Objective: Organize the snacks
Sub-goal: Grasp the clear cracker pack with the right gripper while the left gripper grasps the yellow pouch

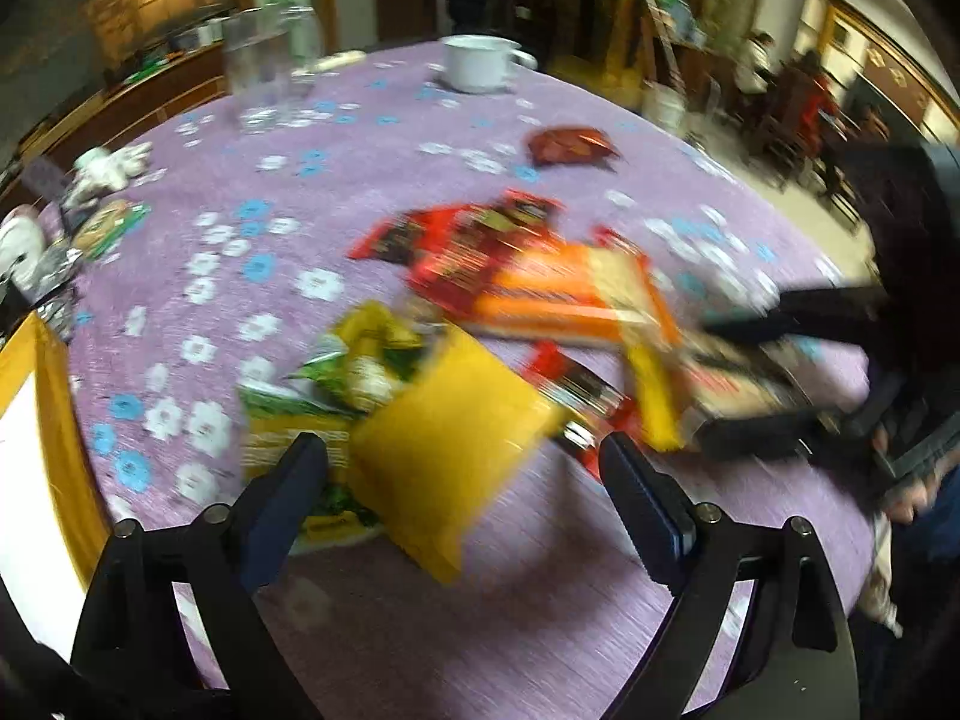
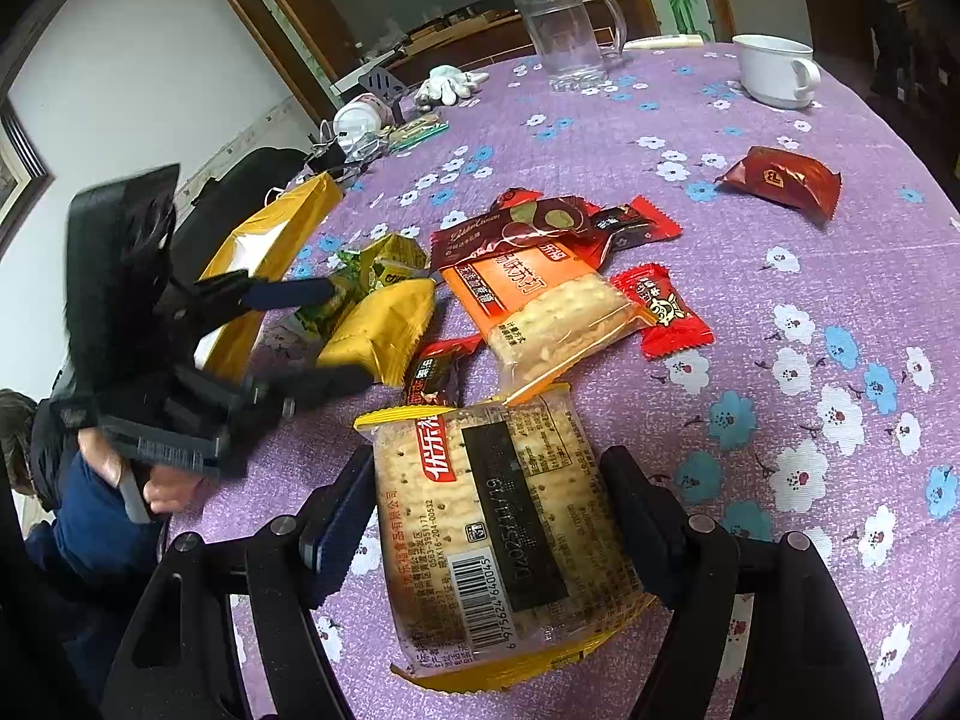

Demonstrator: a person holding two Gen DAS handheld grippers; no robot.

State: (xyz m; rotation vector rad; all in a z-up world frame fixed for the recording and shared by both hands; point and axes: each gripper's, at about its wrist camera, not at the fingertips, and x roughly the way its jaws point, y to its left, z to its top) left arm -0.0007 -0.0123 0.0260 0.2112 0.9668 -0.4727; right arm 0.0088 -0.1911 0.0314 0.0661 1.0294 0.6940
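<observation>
A pile of snack packets lies on the purple flowered tablecloth (image 2: 780, 276). My right gripper (image 2: 492, 462) is shut on a clear cracker packet with yellow ends (image 2: 498, 516), one pad pressing on each long side. In the blurred left wrist view, my left gripper (image 1: 462, 444) stands open around a yellow packet (image 1: 450, 438), with small gaps at both pads. The right wrist view shows the same left gripper (image 2: 345, 330) straddling that yellow packet (image 2: 378, 324). Behind it lie a green packet (image 2: 372, 264), an orange cracker packet (image 2: 540, 300) and a dark brown packet (image 2: 510, 228).
An open yellow paper bag (image 2: 264, 240) stands at the table's left edge. A red-brown packet (image 2: 780, 180) lies apart at the right. A glass mug (image 2: 564, 30), a white cup (image 2: 774, 69) and a white glove (image 2: 450, 84) stand at the far side. A person's hand (image 2: 162, 486) holds the left gripper.
</observation>
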